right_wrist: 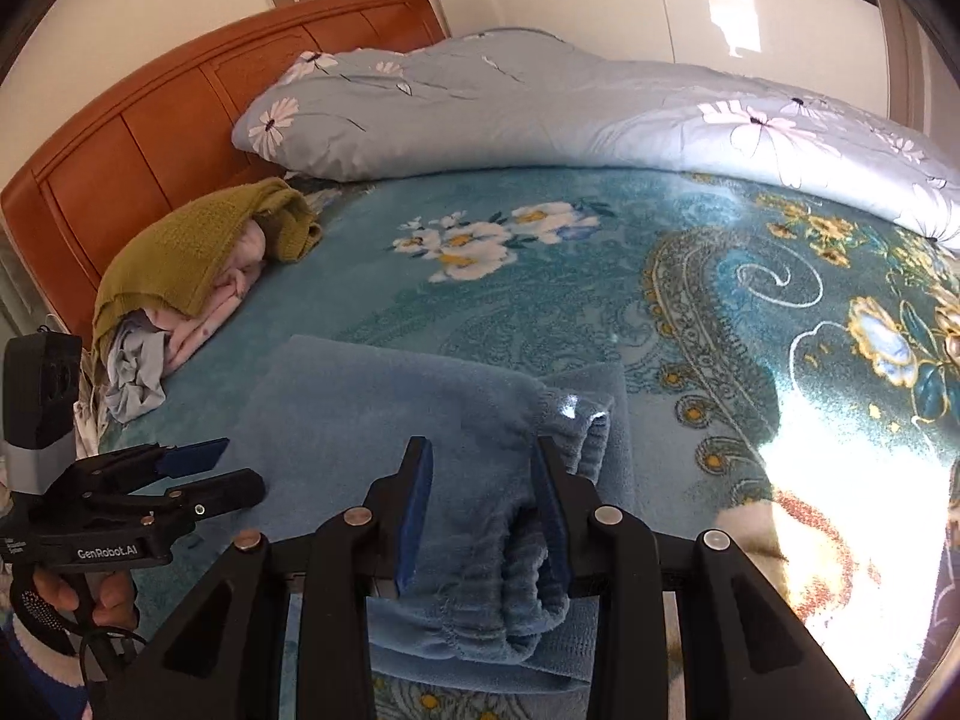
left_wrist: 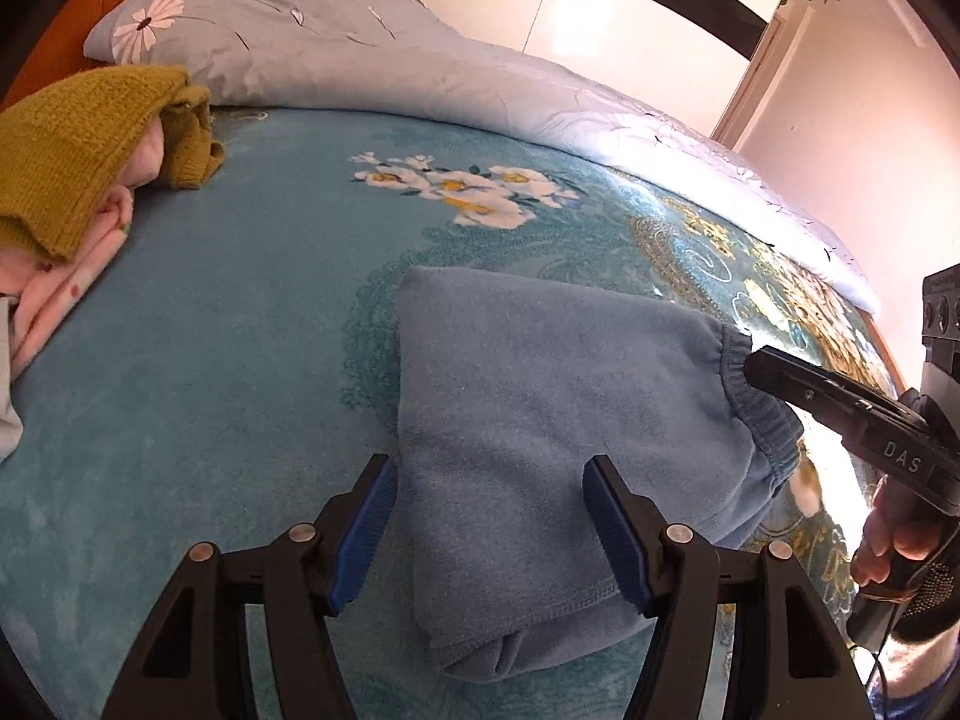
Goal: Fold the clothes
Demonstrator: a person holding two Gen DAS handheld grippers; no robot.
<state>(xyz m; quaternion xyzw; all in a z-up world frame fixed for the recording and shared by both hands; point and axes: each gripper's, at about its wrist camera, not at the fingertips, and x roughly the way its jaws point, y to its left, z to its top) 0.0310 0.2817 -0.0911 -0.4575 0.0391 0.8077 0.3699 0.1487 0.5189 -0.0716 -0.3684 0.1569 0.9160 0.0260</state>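
Left gripper (left_wrist: pixel 489 525): jaws spread wide, straddling the folded blue pants (left_wrist: pixel 558 438), blue pads apart from the cloth at each side.
Right gripper (right_wrist: pixel 483 510): jaws partly closed around the bunched elastic waistband (right_wrist: pixel 528 570), which fills the gap between them; a firm pinch cannot be confirmed.
Pants: centre of frame, lying on the teal flowered blanket (left_wrist: pixel 240 330).
Clothes pile (left_wrist: pixel 66 180), mustard knit over pink: upper left.
Pale blue quilt (right_wrist: pixel 540 114): along the top.
Wooden headboard (right_wrist: pixel 150 132): upper left.
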